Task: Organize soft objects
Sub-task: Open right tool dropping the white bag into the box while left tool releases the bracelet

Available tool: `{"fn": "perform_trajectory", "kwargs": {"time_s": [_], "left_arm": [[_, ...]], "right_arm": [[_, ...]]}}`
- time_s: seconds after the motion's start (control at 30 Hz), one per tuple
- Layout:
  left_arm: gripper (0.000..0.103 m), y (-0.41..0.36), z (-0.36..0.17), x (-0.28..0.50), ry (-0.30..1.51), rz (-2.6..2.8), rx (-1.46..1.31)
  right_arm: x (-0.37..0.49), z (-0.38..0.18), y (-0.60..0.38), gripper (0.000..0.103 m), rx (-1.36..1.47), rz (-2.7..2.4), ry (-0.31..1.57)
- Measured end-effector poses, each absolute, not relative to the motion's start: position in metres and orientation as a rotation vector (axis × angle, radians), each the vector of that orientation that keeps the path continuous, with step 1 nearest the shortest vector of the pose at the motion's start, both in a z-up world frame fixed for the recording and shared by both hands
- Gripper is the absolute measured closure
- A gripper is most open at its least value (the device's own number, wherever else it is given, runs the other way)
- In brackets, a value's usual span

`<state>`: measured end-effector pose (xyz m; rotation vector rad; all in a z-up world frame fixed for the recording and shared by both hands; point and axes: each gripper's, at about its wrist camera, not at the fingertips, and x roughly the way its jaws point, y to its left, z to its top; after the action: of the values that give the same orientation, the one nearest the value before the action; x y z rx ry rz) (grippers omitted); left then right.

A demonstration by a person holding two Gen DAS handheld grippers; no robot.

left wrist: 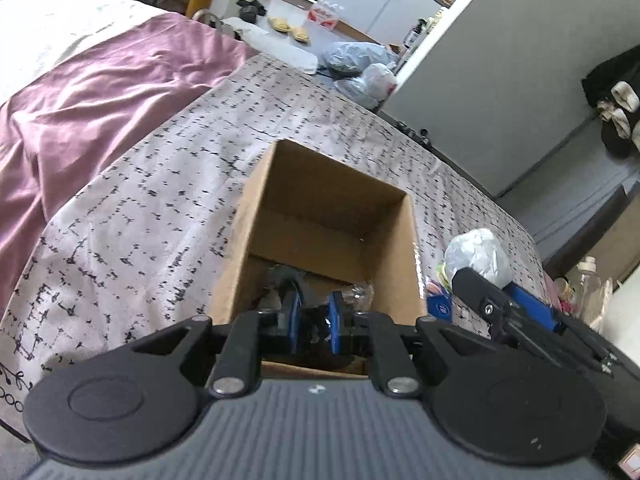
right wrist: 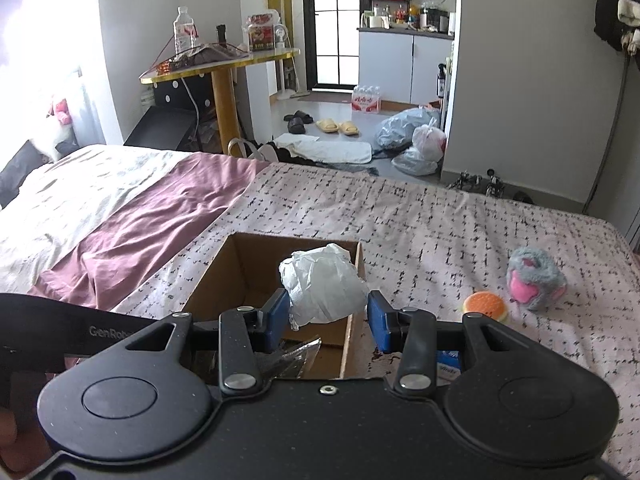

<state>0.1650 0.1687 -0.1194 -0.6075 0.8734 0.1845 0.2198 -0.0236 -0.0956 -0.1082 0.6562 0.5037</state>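
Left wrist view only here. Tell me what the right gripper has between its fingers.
Observer: The right gripper is shut on a crumpled white bag, with a pad on each side.
Operator: Report what is left on the bed beyond it.
Observer: A grey and pink plush toy lies on the patterned bedspread.
Operator: Name anything beside that.
Observer: A round orange toy, just left of the plush.
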Motion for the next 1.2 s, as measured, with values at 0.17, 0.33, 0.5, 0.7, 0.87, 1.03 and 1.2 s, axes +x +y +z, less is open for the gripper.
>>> {"fn": "perform_trajectory", "kwargs": {"time_s": [0.17,0.33,0.5,0.7,0.87,1.03,1.2], "left_arm": [[0.086,0.175,-0.12,0.161,0.862,0.2,-0.634],[0.078,0.181,-0.119,0.156,0.839,0.246,-0.657],[0.077,0.186,-0.115,0.15,0.812,0.314,-0.672],[0.075,0.19,-0.115,0.147,0.818,0.342,-0.684],[0.058,0.184,-0.112,0.147,0.811,0.368,-0.641],[0.042,0.18,-0.111,0.149,0.816,0.376,-0.621],[0.031,0.172,-0.108,0.148,0.812,0.389,-0.585]], "right_arm": [[0.22,-0.103,-0.016,0.061,-0.08,0.521,0.684],[0.221,-0.107,-0.004,0.06,-0.091,0.545,0.704],[0.22,-0.107,0.008,0.058,-0.103,0.562,0.718],[0.217,-0.102,-0.001,0.02,-0.094,0.515,0.695],[0.215,-0.099,-0.023,0.018,-0.08,0.5,0.696],[0.212,-0.097,-0.052,0.012,-0.059,0.475,0.691],[0.212,-0.098,-0.076,0.01,-0.05,0.451,0.687]]}}
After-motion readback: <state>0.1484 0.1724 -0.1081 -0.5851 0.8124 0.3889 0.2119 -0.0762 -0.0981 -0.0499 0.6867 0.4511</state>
